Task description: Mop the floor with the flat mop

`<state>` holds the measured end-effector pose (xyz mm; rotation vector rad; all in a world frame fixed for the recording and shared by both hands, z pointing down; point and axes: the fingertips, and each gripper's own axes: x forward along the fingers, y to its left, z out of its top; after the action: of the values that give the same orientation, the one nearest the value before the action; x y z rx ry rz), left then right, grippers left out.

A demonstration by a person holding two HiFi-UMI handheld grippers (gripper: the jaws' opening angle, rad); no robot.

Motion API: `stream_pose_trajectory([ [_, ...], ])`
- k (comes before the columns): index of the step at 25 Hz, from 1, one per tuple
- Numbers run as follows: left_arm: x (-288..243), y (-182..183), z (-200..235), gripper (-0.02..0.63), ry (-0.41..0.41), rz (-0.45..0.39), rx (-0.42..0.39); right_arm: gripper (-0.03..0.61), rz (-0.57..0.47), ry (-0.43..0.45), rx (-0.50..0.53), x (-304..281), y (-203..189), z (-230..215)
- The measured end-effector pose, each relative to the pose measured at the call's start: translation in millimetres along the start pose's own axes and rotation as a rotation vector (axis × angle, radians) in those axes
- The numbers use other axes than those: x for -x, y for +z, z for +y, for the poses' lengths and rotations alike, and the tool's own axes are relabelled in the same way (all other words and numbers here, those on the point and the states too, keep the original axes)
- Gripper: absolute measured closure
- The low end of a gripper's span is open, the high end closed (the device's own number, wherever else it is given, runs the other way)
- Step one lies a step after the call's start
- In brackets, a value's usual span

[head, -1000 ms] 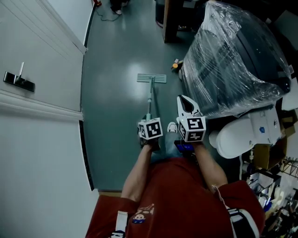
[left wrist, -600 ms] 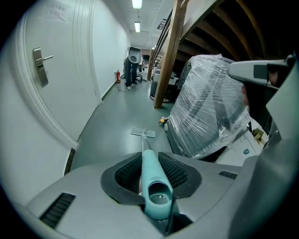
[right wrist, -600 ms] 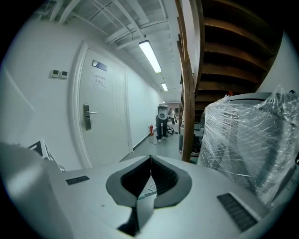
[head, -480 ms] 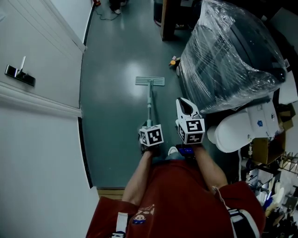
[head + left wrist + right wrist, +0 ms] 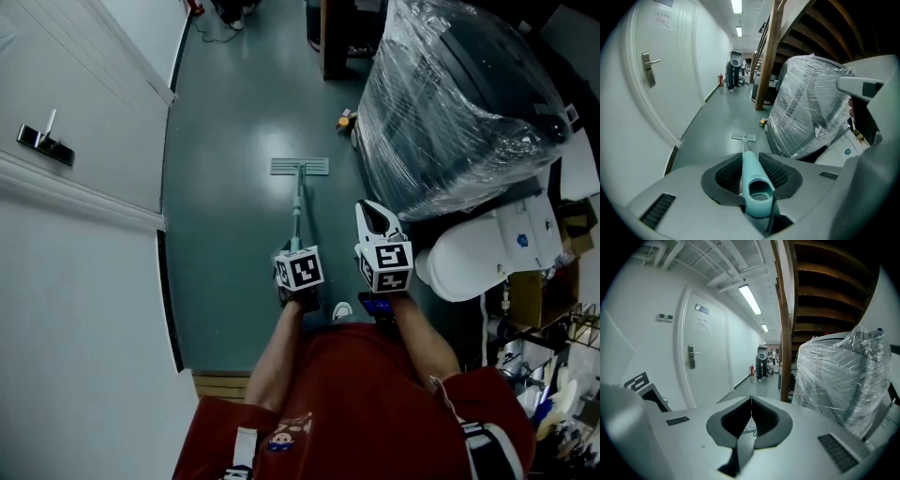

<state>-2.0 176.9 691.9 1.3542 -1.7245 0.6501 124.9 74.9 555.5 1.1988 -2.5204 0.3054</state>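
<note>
Two claws show here, but only one is doing a job. The left claw (image 5: 751,169) is shut around the top end of the mop's handle (image 5: 297,211). Its dark pads (image 5: 727,174) press on both sides of the pale green tube. The right claw (image 5: 751,416) is shut too, with its tips touching and nothing in it. It hangs in the air just beside the left one.

The mop head (image 5: 299,167) lies flat on the green floor (image 5: 225,112), out in front of the person. It is near the big thing wrapped in clear plastic (image 5: 450,103) and well away from the white door (image 5: 75,103).

The mop looks light. The handle looks thin, stiff and smooth, so it could twist or slip in just one claw. The mop head is far from the grip, so a small push at the top would swing it a lot. I think a second hold lower down the handle, with the right claw, would steer it better. The plastic wrap is close on the right, so the mop head could bump it.
</note>
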Motion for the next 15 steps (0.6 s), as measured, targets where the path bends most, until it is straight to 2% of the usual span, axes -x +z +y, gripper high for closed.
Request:
stream_pose_trajectory([
  [8,32,-35,-35,0.489,0.031,-0.007,-0.028,0.558,-0.037,0.002,-0.051,53,-15,-22],
  [15,58,-77,-56,0.489,0.057,0.003,-0.024,0.558,-0.029,0.015,-0.095,100,-45,-29],
])
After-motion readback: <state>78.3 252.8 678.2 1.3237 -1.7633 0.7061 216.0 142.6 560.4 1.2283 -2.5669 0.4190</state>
